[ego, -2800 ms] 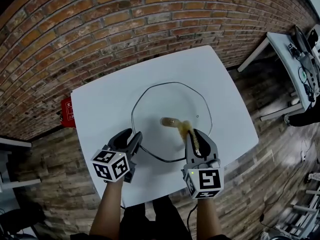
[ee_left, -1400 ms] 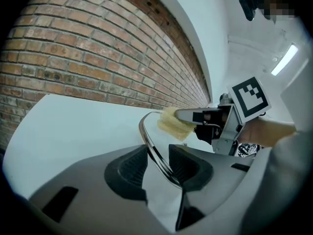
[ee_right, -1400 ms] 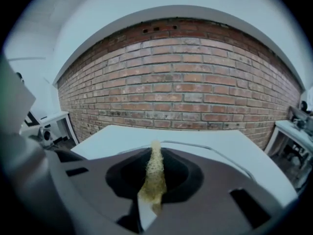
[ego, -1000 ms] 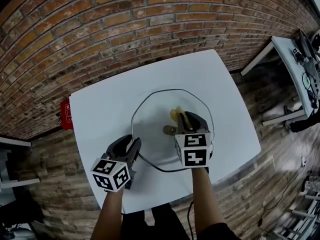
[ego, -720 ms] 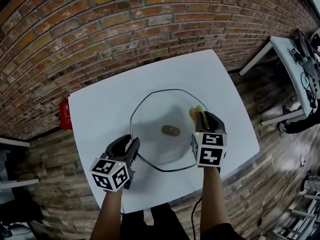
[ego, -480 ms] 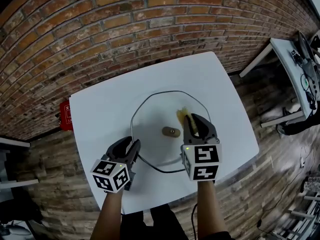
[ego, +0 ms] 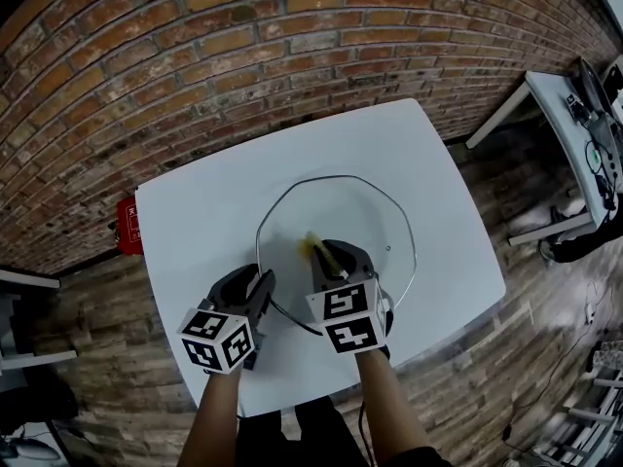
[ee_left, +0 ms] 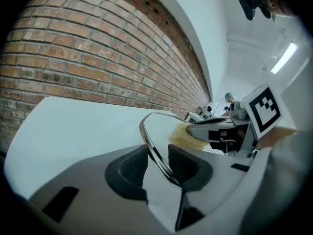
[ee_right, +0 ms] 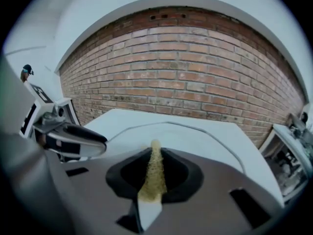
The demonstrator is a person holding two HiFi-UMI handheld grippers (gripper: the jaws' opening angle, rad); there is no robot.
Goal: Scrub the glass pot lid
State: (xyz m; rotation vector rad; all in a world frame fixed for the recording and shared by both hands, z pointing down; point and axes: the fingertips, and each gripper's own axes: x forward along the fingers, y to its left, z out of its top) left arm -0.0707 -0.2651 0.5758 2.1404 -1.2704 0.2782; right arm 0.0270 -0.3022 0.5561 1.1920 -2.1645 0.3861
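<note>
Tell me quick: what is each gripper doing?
Left gripper: closed on the rim of the glass pot lid.
Right gripper: closed on the yellow sponge.

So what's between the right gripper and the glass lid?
A yellow sponge, pinched in the right gripper; the right gripper view shows it clearly.

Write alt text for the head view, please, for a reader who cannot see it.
Seen from above, a glass pot lid lies on a white table. The left gripper clamps its near rim while the right gripper holds a yellow sponge on the glass. A brick wall is behind.
</note>
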